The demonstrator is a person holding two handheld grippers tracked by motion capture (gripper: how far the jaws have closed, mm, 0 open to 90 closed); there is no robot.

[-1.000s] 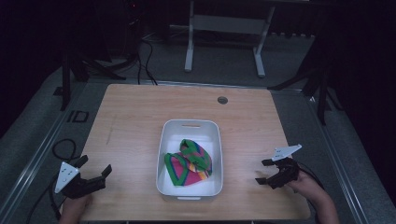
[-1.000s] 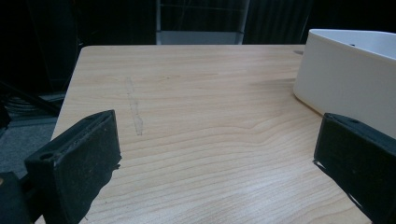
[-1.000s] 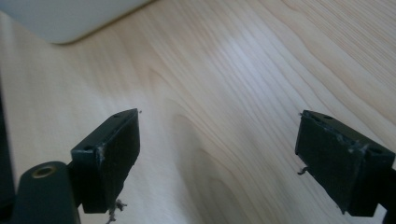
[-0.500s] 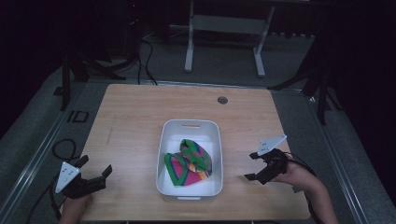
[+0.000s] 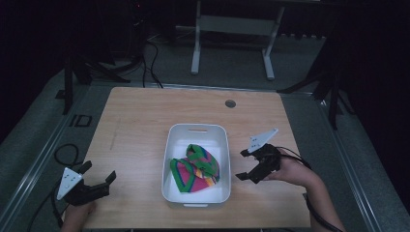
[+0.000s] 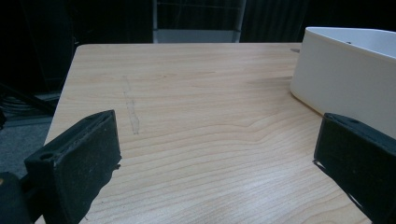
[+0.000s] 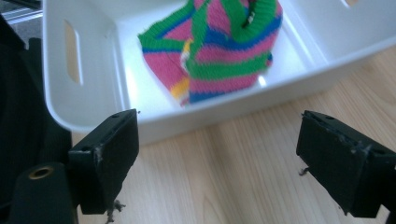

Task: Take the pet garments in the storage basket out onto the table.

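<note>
A white plastic bin [image 5: 173, 136] stands in the middle of the wooden table [image 5: 140, 125]. Inside it lies a crumpled knit garment [image 5: 196, 166] striped pink, green, blue and yellow, seen close in the right gripper view [image 7: 219, 51]. My right gripper [image 5: 244, 164] hovers open just right of the bin, jaws pointing at its side wall [image 7: 289, 79], nothing between them. My left gripper [image 5: 99, 173] rests open at the table's front left corner, well left of the bin [image 6: 345, 74], and holds nothing.
A small round grommet [image 5: 230, 103] sits near the table's far edge. Cables [image 5: 150, 58] and a metal stand [image 5: 232, 29] are on the floor beyond the table. Bare wood [image 6: 196, 116] stretches between the left gripper and the bin.
My right gripper has moved left and slightly away from me, from the table's right edge to close beside the bin, still open. The left gripper has stayed put.
</note>
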